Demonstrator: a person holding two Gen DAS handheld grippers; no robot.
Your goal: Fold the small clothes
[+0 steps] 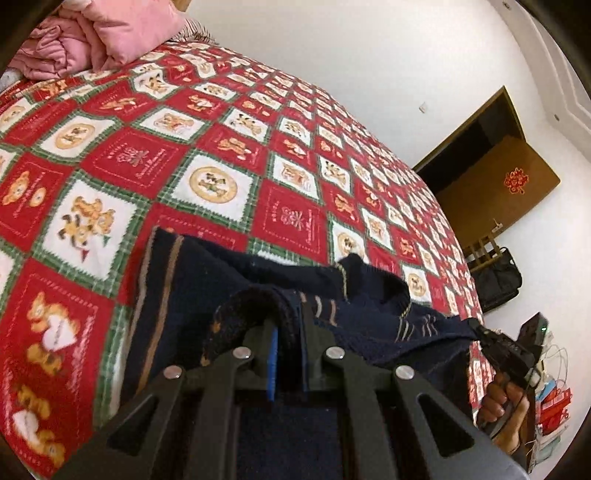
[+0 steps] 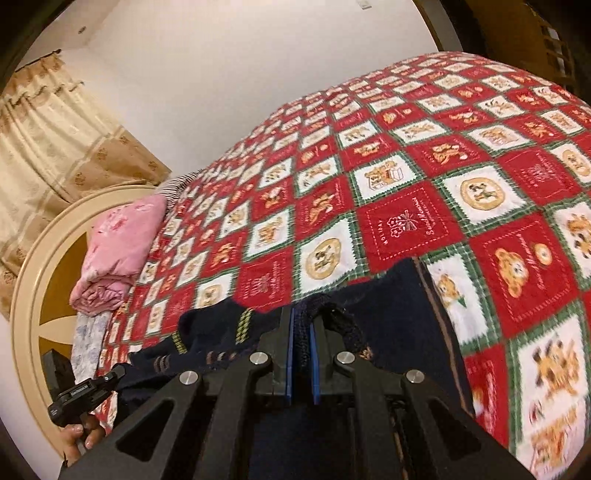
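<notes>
A small dark navy knit sweater (image 1: 229,280) with tan stripes hangs between my two grippers above the bed. My left gripper (image 1: 290,332) is shut on one edge of the sweater, knit bunched between its blue pads. My right gripper (image 2: 303,332) is shut on the other edge of the sweater (image 2: 399,295). The right gripper also shows at the right of the left wrist view (image 1: 480,332), pinching the cloth. The left gripper shows at the lower left of the right wrist view (image 2: 118,374). The sweater's lower part drapes onto the bedspread.
The bed carries a red, white and green teddy-bear quilt (image 1: 207,147). Folded pink bedding (image 1: 92,33) lies at the head, by the round headboard (image 2: 33,280). A brown door (image 1: 509,173), a dark bag (image 1: 498,280) and clutter stand by the wall.
</notes>
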